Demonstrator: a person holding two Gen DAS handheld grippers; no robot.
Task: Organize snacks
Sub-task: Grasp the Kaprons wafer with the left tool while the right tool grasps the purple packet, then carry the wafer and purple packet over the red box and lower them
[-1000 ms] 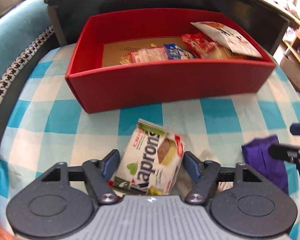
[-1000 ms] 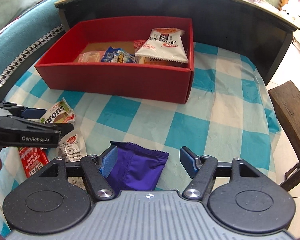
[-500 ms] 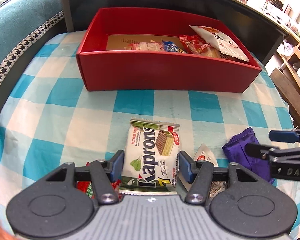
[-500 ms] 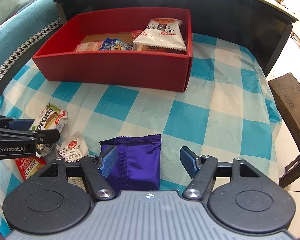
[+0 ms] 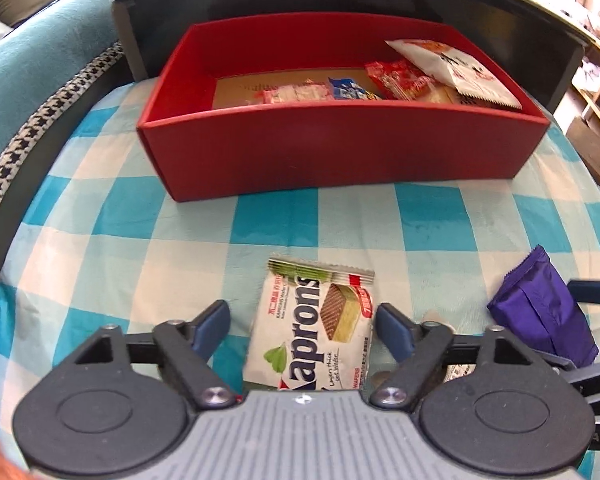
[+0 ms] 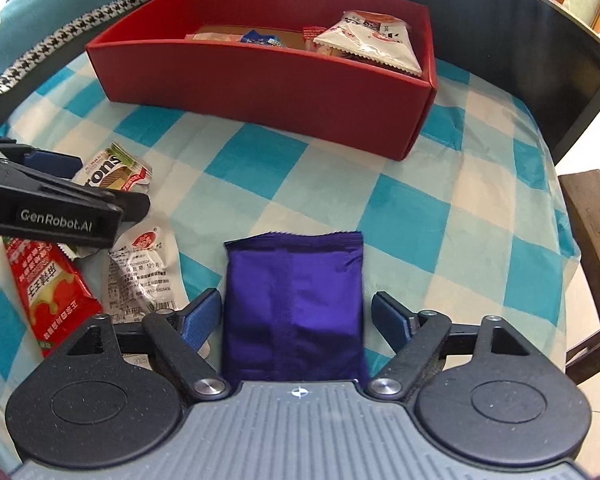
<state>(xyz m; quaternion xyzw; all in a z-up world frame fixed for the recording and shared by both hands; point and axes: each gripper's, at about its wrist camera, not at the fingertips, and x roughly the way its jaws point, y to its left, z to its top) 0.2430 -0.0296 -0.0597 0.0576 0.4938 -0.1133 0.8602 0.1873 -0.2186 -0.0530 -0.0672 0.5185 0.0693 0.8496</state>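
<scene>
Snacks fill the right end of the red box [image 5: 340, 152] at the tablecloth's far edge. Left gripper [image 5: 302, 318] gapes around the wafer pack [image 5: 312, 328]; right gripper [image 6: 296, 314] gapes around the purple packet [image 6: 296, 300]. Only the right view shows the red sachet [image 6: 48, 288].

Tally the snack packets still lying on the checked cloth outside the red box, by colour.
White: 2, the Kaprons wafer packet and a small white sachet
Purple: 1, the purple packet
Red: 1, the red packet
Total: 4

Kaprons wafer pack [image 5: 314, 330]: white, flat, near red box [image 5: 340, 152] front wall | purple packet [image 6: 294, 308]: flat, same side | box: open-topped, snacks inside toward its right end
</scene>
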